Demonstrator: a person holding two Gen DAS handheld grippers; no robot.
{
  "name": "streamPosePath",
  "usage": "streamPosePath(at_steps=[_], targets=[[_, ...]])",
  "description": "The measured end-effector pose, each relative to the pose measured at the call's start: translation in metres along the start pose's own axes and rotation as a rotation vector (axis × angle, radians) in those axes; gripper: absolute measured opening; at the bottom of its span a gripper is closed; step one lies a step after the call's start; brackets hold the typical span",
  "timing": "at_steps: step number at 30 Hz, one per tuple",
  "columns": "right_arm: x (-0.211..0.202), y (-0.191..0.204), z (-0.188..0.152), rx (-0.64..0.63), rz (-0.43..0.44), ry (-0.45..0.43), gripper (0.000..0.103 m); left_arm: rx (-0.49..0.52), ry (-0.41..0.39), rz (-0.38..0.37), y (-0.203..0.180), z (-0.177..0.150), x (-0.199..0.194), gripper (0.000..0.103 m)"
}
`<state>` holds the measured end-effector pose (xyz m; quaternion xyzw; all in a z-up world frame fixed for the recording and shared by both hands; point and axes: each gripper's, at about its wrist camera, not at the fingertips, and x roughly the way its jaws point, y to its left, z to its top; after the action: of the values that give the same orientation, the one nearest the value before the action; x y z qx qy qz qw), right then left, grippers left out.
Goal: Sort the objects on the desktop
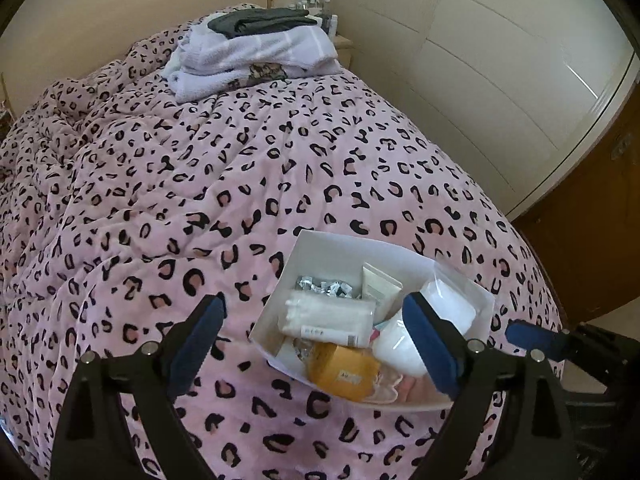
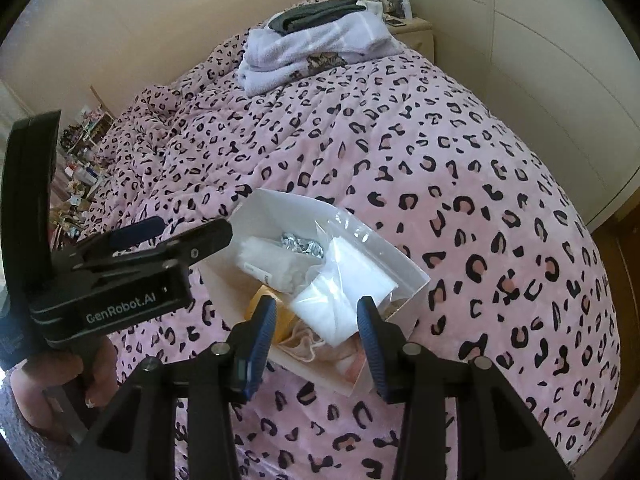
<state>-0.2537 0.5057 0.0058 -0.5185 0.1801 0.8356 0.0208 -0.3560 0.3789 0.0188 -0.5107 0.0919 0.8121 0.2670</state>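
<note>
Both my claws hang empty above the white box (image 1: 460, 280) on the bed (image 1: 280, 160): left claw (image 1: 316, 332) wide, right claw (image 2: 318, 320) narrow. The box sits on soft bedding and is heaped; a nudge could tip it and spill the plastic bag (image 2: 344, 280).

Home bedroom, leopard-print bed (image 1: 280, 168), folded towels (image 1: 256, 56)

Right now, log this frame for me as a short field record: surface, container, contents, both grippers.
surface: pink leopard-print duvet
container: white open box resting on the duvet
contents: yellow jar, cotton swab pack, white tube, clear zip bag, foil pieces
left hand-held gripper: open, empty, above the box
right hand-held gripper: open, empty, above the box
</note>
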Motion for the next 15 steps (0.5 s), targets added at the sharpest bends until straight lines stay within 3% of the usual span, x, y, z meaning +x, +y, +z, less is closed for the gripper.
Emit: streamPosePath(at_steps=[6,15], targets=[[-0.021,-0.001,-0.01,0.023,-0.011,-0.031,0.043,-0.015,-0.035,0.024,0.009,-0.02,-0.028,0.092],[-0.036,-0.005,-0.048,0.102,-0.006,-0.05,0.043,-0.057,-0.025,0.062,0.024,-0.078,-0.057,0.092]])
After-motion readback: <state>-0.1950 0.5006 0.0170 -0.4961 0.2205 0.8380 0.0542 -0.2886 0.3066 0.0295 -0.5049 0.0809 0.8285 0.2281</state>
